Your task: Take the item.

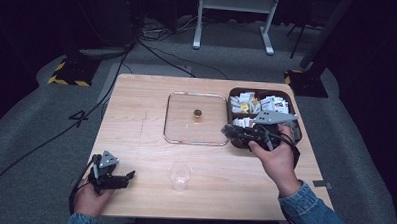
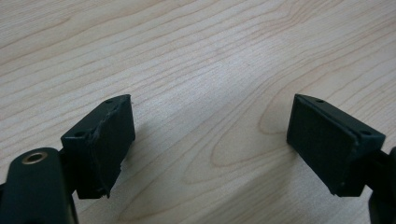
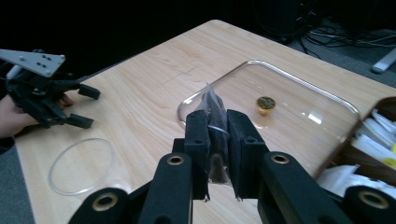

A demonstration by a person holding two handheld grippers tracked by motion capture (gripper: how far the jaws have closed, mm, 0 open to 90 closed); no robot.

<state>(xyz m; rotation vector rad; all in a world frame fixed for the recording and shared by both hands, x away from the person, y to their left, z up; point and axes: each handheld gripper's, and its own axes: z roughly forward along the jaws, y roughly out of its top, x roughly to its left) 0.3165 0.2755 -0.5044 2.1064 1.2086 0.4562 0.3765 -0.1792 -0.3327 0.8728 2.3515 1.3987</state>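
A pale wooden table [image 1: 146, 120] carried everything. Near its middle lay a clear square glass tray [image 1: 172, 122] with rounded corners, and a small gold-coloured round object [image 1: 197, 113] sat inside it, apart from the walls. Touching the tray's right side stood a dark brown box [image 1: 233, 95] holding many small white and yellow packets [image 1: 267, 103]. A clear plastic cup [image 1: 180, 176] stood upright toward the near edge, well apart from the tray.

The right gripper [image 1: 231, 131] was held over the table at the near right corner of the tray, just beside the box. Its jaws were closed tight on a small clear sachet [image 3: 214, 122] with dark contents; the sachet stood upright between the pads [image 3: 198, 140], its top poking above them.

The left gripper [image 1: 126, 177] rested low at the table's near left corner, well apart from the cup. Its jaws stood wide apart with only bare wood between the pads [image 2: 109, 140], holding nothing.
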